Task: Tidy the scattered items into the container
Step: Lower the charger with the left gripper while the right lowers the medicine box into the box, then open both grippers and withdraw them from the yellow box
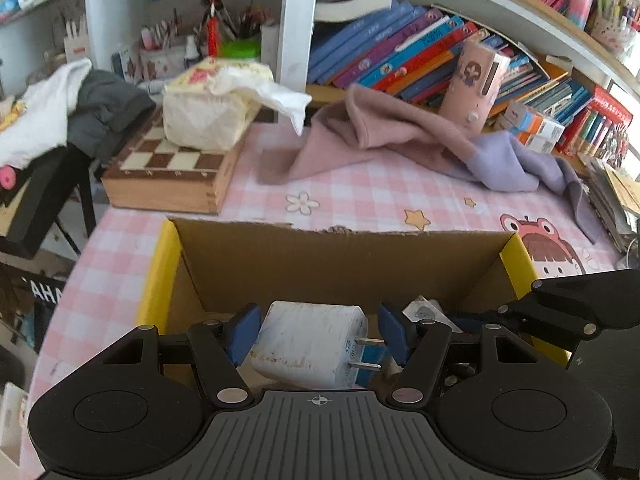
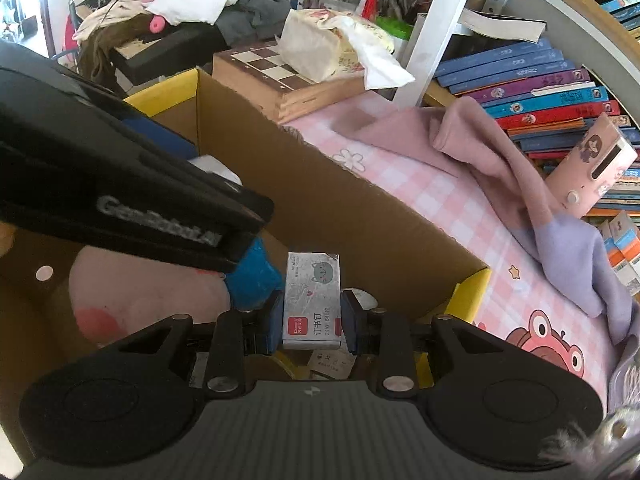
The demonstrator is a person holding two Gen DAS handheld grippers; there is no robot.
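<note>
Left gripper [image 1: 318, 338] has the white plug-in charger [image 1: 308, 344] clamped between its blue pads [image 1: 243, 334], prongs pointing toward three o'clock against the right-hand pad, and it hangs right over the open cardboard box [image 1: 340, 256]. Over on the other side, the right gripper [image 2: 311, 320] is pinched tight on a small box of staples [image 2: 311, 304], label facing up, a little cat face printed at its far end, and that too hangs above the same box's inside. Down in the box, a pink plush shape [image 2: 132, 292] lies at nine o'clock from the staples, with a blue item [image 2: 252, 276] just beside the left pad; paper scraps sit underneath. The left gripper's black body [image 2: 120, 184] crosses the right wrist view at ten o'clock.

The box's yellow-edged flaps [image 1: 158, 276] frame it on a pink checked tablecloth [image 1: 360, 196]. Beyond, at twelve o'clock, a pink and lilac cloth [image 1: 400, 136] sprawls across the table. At eleven o'clock a tissue pack [image 1: 208, 108] rests on a wooden chessboard case [image 1: 172, 176]. Rows of books [image 1: 400, 48] fill the shelf at one o'clock, with a pink case [image 1: 474, 84] leaning against them.
</note>
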